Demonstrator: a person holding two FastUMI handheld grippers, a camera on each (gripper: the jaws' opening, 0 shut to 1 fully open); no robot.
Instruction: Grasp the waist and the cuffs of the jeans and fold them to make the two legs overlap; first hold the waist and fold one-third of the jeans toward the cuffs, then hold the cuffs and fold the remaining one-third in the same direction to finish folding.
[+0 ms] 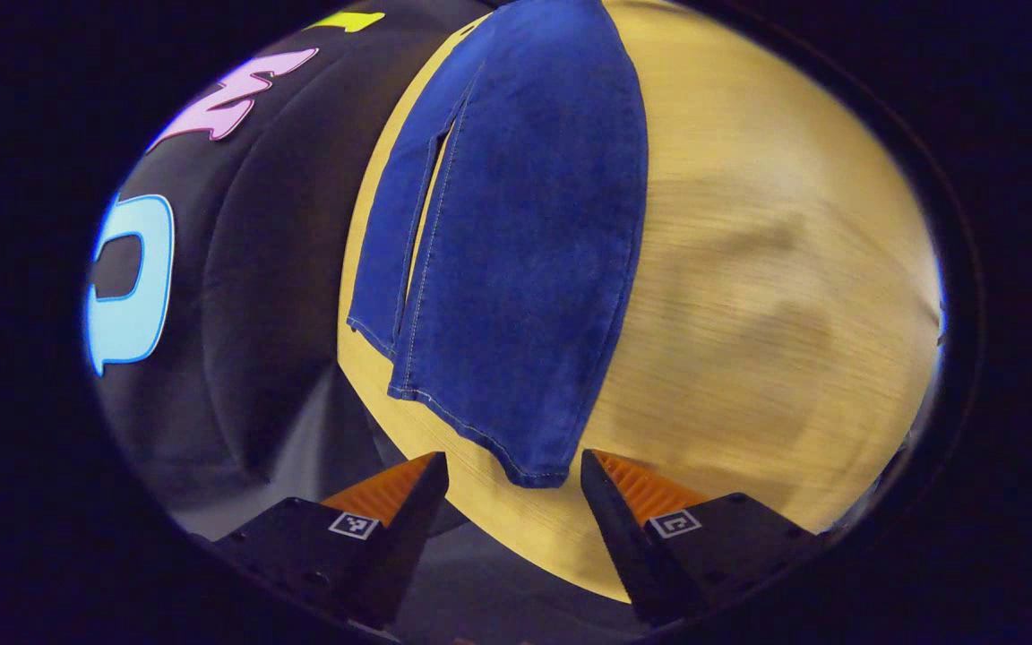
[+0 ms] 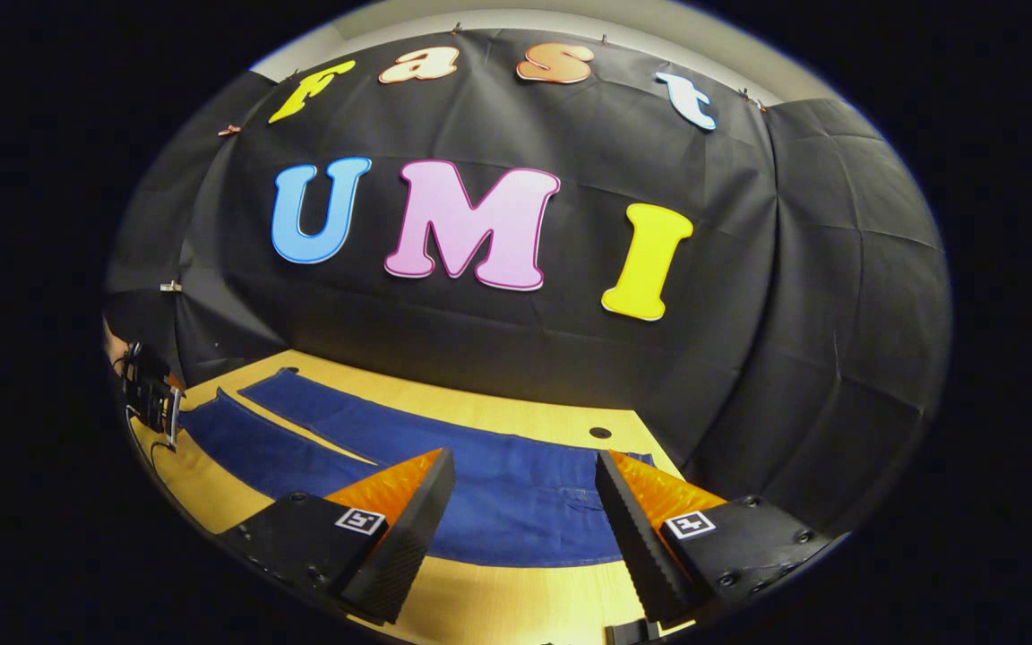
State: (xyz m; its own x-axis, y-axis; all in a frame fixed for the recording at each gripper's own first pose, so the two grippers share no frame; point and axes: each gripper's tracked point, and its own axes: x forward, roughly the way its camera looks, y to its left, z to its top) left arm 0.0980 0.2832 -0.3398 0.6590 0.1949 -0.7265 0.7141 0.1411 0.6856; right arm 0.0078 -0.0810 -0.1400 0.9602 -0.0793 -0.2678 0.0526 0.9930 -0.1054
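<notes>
The left gripper (image 1: 514, 479) is hovering with jaws released just before the cuffs (image 1: 480, 430) of the jeans (image 1: 516, 242), near a worktop (image 1: 749, 296) edge. The right gripper (image 2: 525, 488) is waiting, jaws spread, over the waist (image 2: 525, 511); beyond, the legs are lying flat toward the far edge, bare wood alongside.

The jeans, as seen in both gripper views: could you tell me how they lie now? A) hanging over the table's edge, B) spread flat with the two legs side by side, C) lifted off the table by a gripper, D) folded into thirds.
B: the jeans lie flat on the table, both legs side by side, no fingers touching them.
</notes>
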